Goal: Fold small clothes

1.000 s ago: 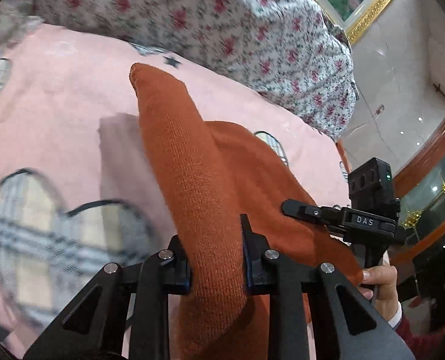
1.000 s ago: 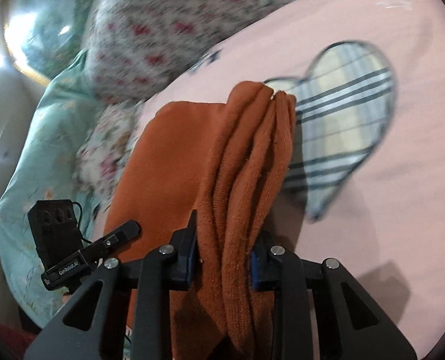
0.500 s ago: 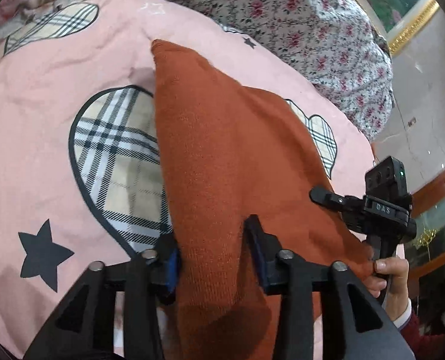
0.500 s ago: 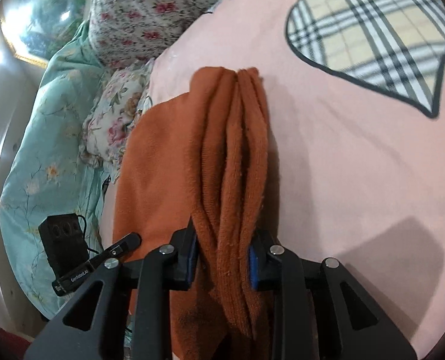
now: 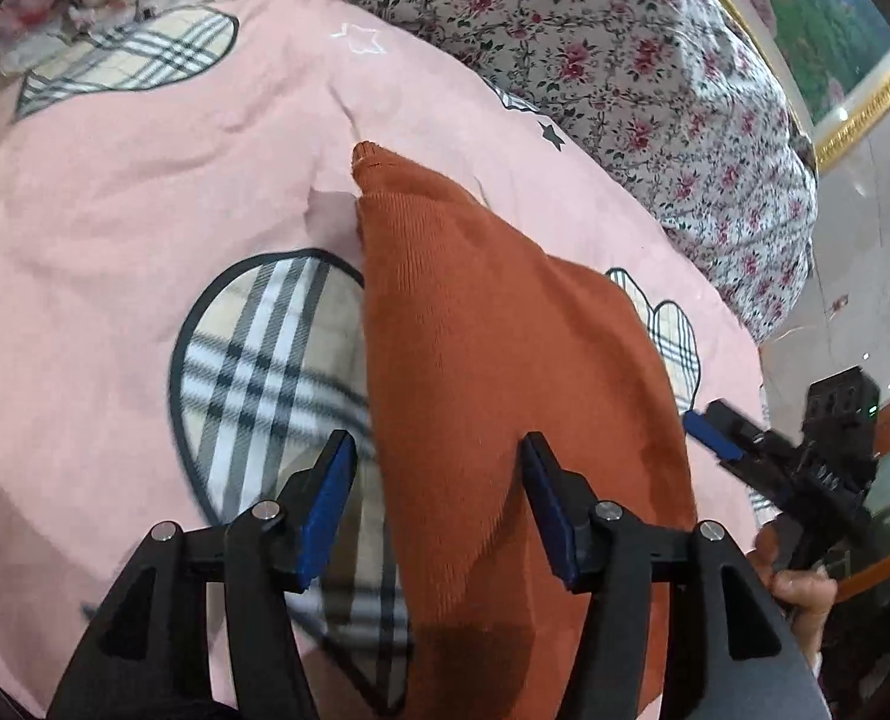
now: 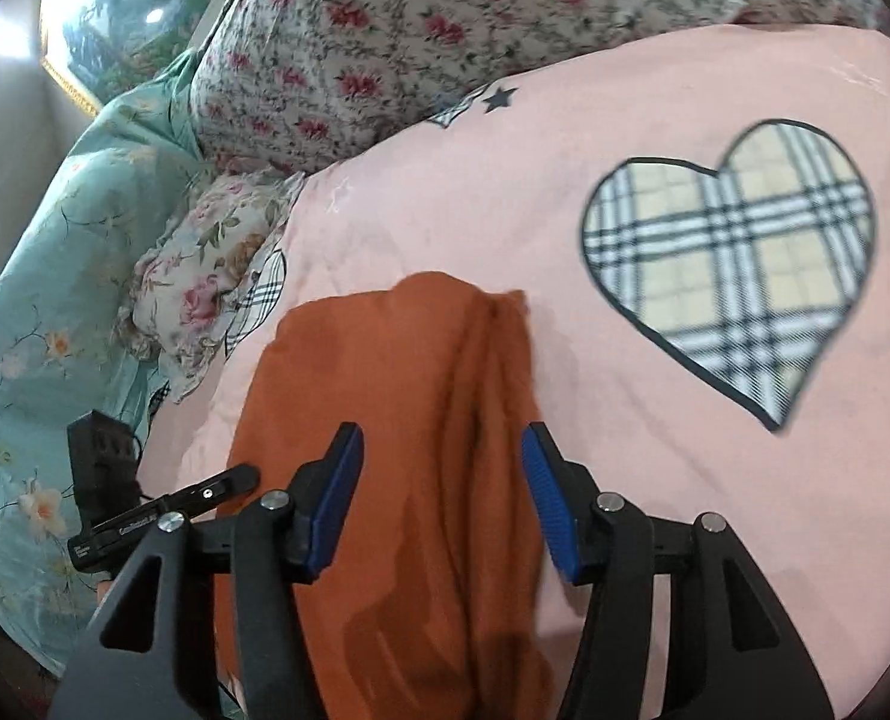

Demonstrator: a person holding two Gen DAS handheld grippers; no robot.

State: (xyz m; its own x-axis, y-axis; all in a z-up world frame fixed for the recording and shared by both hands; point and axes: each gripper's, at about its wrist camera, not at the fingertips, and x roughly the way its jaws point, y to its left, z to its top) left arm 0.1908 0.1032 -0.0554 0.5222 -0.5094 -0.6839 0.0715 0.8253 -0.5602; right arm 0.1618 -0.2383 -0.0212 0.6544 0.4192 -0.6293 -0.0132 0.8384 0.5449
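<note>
Rust-orange knit garment laid on pink bedcover, folded lengthwise, near end passing between both pairs of fingers. Left gripper: blue pads apart and opening, cloth between them but not pressed; left pad clear over the cover, right pad over the cloth. Right gripper: jaws likewise parted and opening, bunched layered edge of the garment lying slack in the gap, no pad seen bearing on it. Judged a release: both near corners set down together, presumably to keep the fold square and the layers aligned. Right gripper also visible from the left wrist view near the garment's right side, held in a hand. Garment lying partly over a plaid heart print on the cover; second plaid heart well apart on the right side, uncovered. Far end of the garment tapering to a narrow point toward the head of the bed, slightly raised, not fully flattened. Beyond, floral quilt heaped along the cover's far edge; turquoise flowered bedding at the left edge. Risk noted: stacked layers at the right edge loose, liable to slip if snagged on withdrawal.
</note>
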